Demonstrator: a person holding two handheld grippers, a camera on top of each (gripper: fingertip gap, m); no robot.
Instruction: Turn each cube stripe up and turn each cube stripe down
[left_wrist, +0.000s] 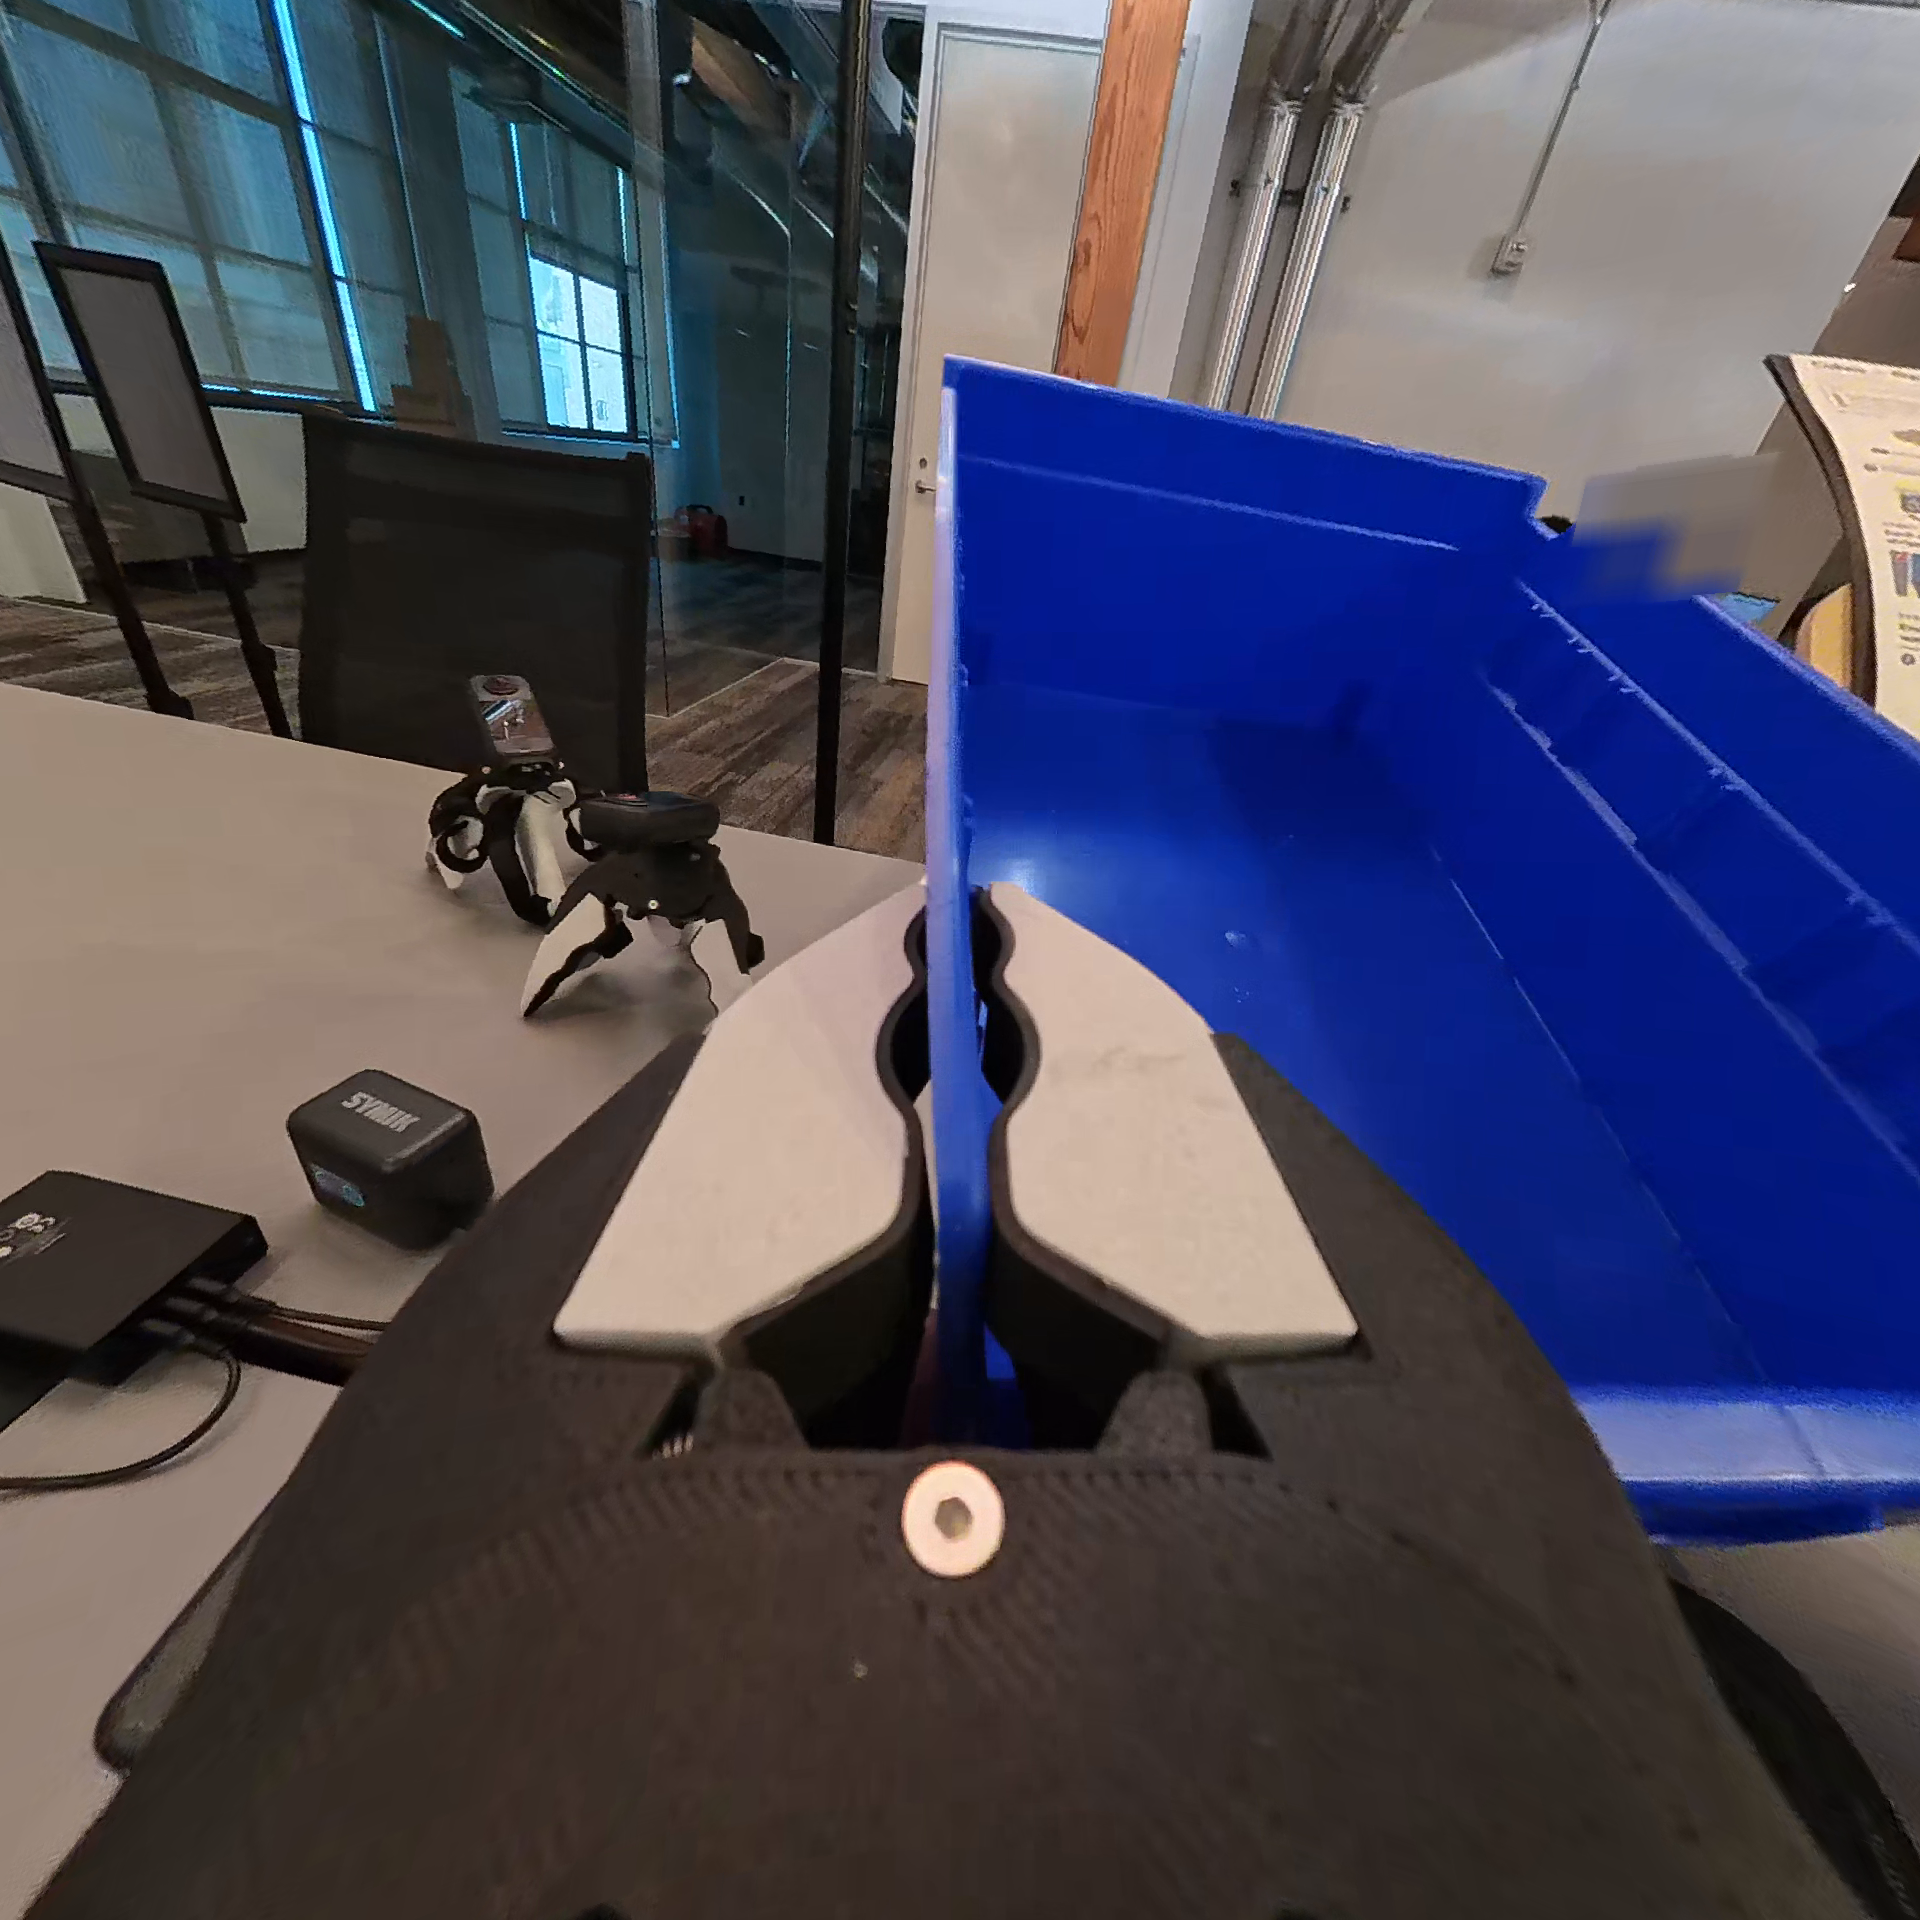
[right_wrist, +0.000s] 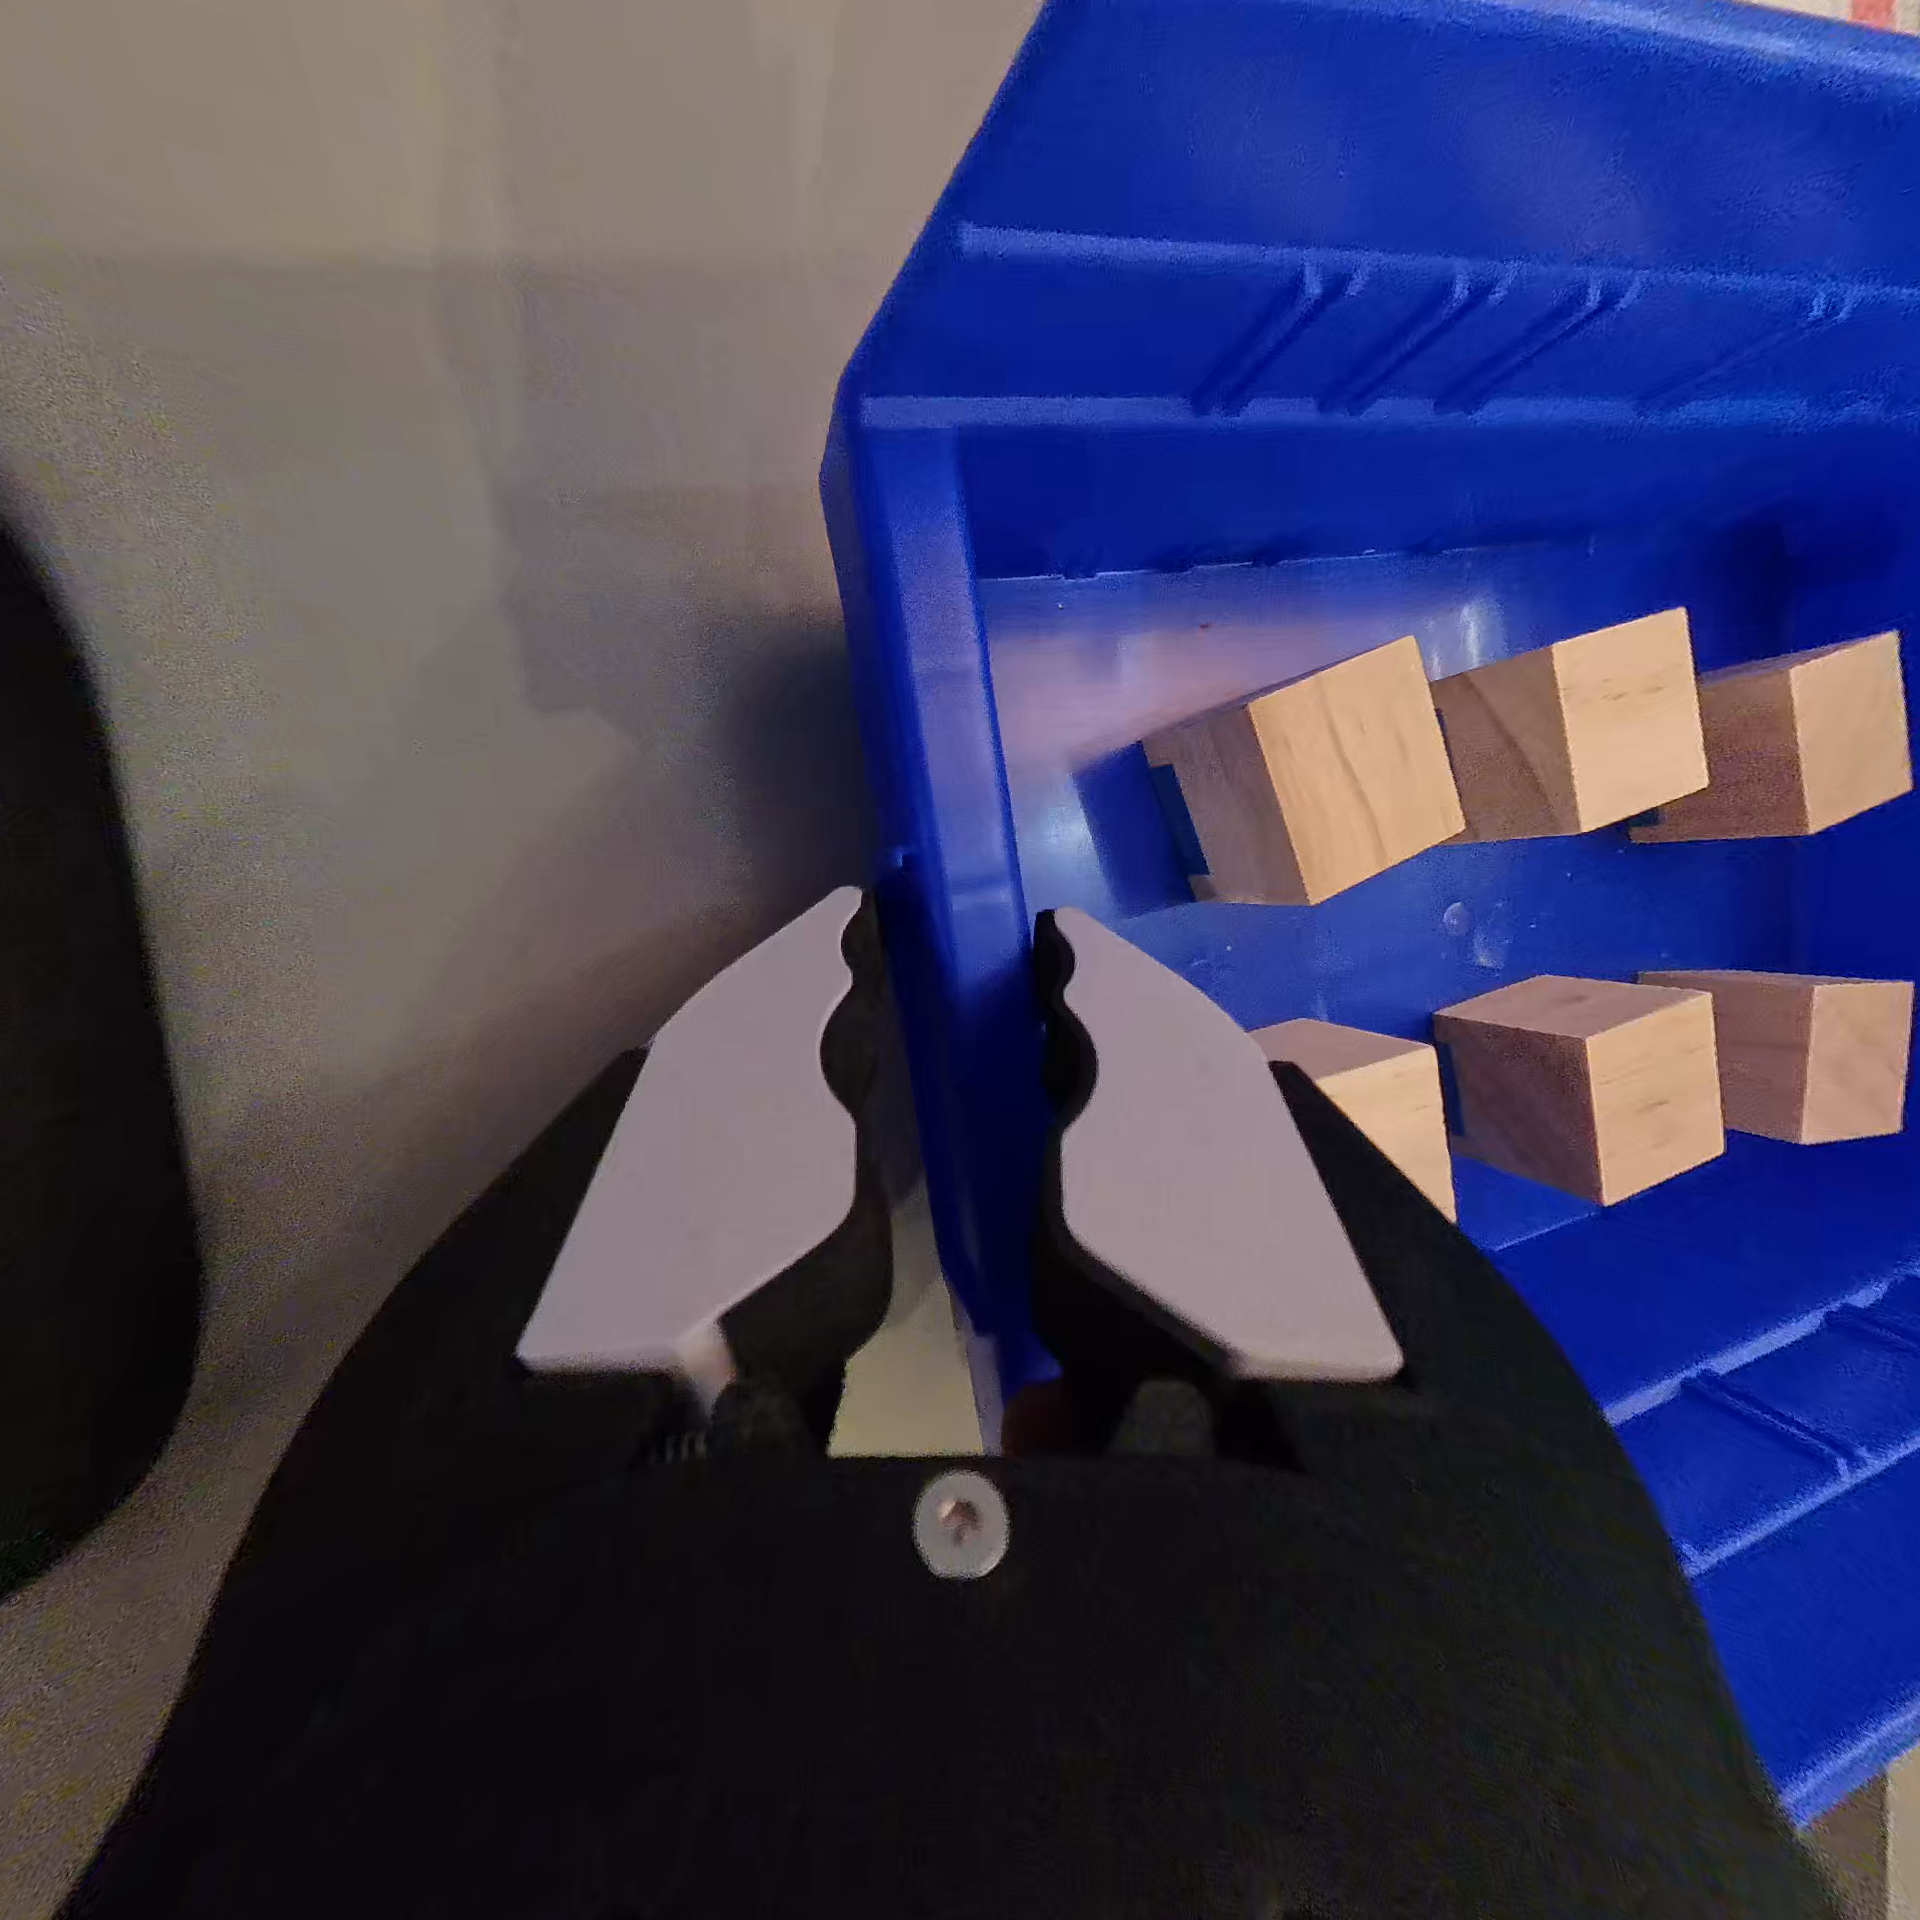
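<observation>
The table (left_wrist: 208, 935) is a matte light grey surface. On it lie a spare gripper (left_wrist: 623, 894), a small dark box (left_wrist: 390, 1153) and a flat black unit (left_wrist: 104, 1262) with cables. Behind stand a black chair (left_wrist: 478, 582), glass partitions, a wooden post (left_wrist: 1127, 177) and white walls. The left gripper (left_wrist: 951, 935) is nearly closed, pads pressed on the thin wall of a blue bin (left_wrist: 1351, 831). The right gripper (right_wrist: 951, 935) is clamped on the thick rim of a blue bin (right_wrist: 1351, 312), inside which six wooden cubes (right_wrist: 1320, 769) sit in two rows.
</observation>
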